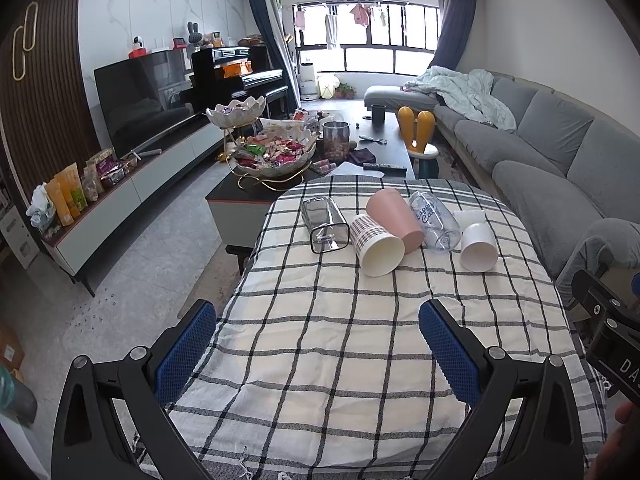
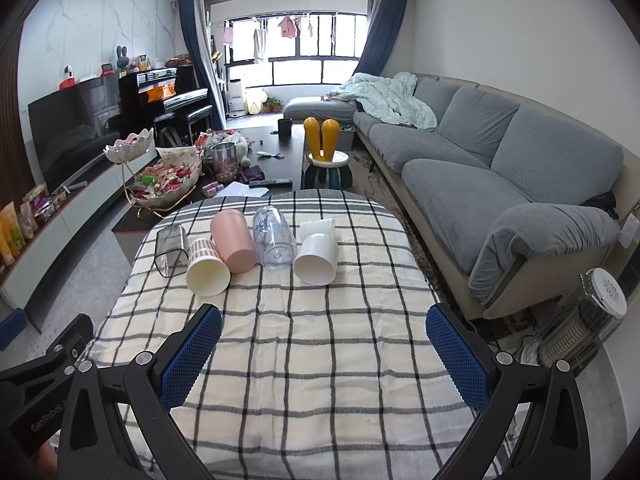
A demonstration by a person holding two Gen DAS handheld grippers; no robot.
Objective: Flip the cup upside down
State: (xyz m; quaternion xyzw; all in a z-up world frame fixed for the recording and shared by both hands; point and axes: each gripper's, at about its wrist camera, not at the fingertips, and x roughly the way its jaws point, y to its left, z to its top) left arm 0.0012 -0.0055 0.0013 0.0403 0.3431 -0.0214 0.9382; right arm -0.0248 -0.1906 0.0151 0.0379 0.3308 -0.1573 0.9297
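Several cups lie on their sides in a row on a checked tablecloth (image 1: 320, 340), mouths towards me: a square clear glass (image 1: 324, 224), a plaid paper cup (image 1: 374, 244), a pink cup (image 1: 394, 214), a clear printed cup (image 1: 434, 218) and a white cup (image 1: 478, 246). The same row shows in the right wrist view: glass (image 2: 172, 250), plaid cup (image 2: 208, 266), pink cup (image 2: 234, 244), clear cup (image 2: 274, 240), white cup (image 2: 316, 258). My left gripper (image 1: 316, 312) and right gripper (image 2: 324, 316) are both open and empty, well short of the cups.
A dark coffee table (image 1: 384, 148) with snack bowls (image 1: 276, 152) and a jar (image 1: 335, 140) stands beyond the cloth-covered table. A grey sofa (image 2: 500, 168) runs along the right, a TV cabinet (image 1: 132, 184) along the left. A heater (image 2: 588, 320) stands at lower right.
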